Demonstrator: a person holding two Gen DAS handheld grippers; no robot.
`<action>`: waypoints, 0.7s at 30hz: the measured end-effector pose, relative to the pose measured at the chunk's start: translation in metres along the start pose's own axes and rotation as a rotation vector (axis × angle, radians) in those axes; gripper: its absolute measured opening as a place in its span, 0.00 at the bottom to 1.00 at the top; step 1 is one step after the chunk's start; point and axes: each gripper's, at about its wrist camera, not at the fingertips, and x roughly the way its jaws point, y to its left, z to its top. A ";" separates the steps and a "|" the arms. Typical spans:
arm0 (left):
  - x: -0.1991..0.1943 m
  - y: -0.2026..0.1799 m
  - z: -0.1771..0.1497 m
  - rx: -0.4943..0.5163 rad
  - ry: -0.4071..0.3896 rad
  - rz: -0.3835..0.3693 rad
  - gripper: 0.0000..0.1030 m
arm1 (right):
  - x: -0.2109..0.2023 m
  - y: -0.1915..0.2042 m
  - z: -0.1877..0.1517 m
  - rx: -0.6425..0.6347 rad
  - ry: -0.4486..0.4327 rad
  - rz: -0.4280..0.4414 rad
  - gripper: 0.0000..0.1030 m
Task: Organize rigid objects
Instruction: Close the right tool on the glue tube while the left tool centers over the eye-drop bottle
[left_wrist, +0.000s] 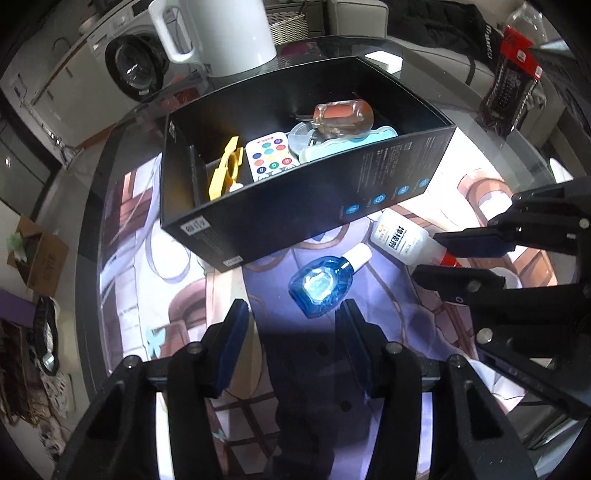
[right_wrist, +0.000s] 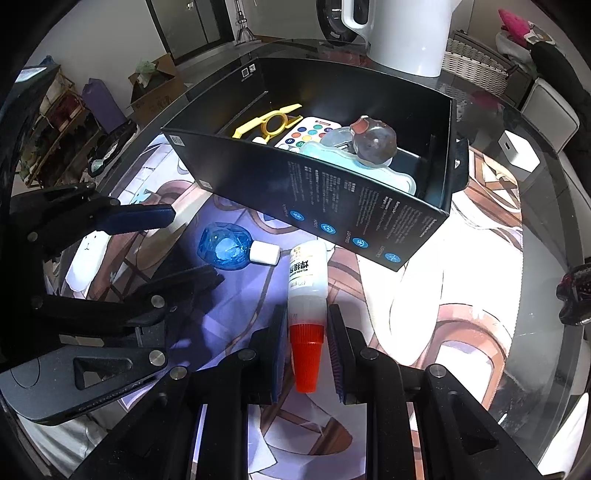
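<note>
A black open box (left_wrist: 388, 173) (right_wrist: 332, 206) holds a yellow plastic piece (left_wrist: 225, 166), a white remote with coloured buttons (left_wrist: 271, 155), a light blue flat item (right_wrist: 369, 166) and an amber screwdriver handle (left_wrist: 343, 116). A small blue bottle with a white cap (left_wrist: 321, 282) (right_wrist: 225, 247) lies on the mat in front of the box. My left gripper (left_wrist: 291, 321) (right_wrist: 192, 243) is open just short of it. My right gripper (right_wrist: 306, 332) (left_wrist: 428, 254) has its pads around the red cap of a white glue bottle (right_wrist: 308, 273) (left_wrist: 399, 236); contact is unclear.
A white kettle (left_wrist: 221, 33) (right_wrist: 410, 33) stands behind the box. The printed mat (left_wrist: 184, 280) covers a round glass table (right_wrist: 546, 236). A black-and-red packet (left_wrist: 513, 85) lies at the far right, and a small white cube (right_wrist: 517, 151) sits right of the box.
</note>
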 end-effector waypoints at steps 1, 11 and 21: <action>0.001 0.000 0.000 0.024 -0.001 0.005 0.50 | 0.000 -0.001 0.000 0.002 0.003 0.000 0.20; 0.003 0.003 0.012 0.142 -0.054 -0.017 0.51 | 0.003 -0.009 0.003 0.011 0.018 0.012 0.20; 0.007 -0.005 0.013 0.166 -0.056 -0.059 0.48 | -0.001 -0.015 0.004 0.033 0.004 0.007 0.20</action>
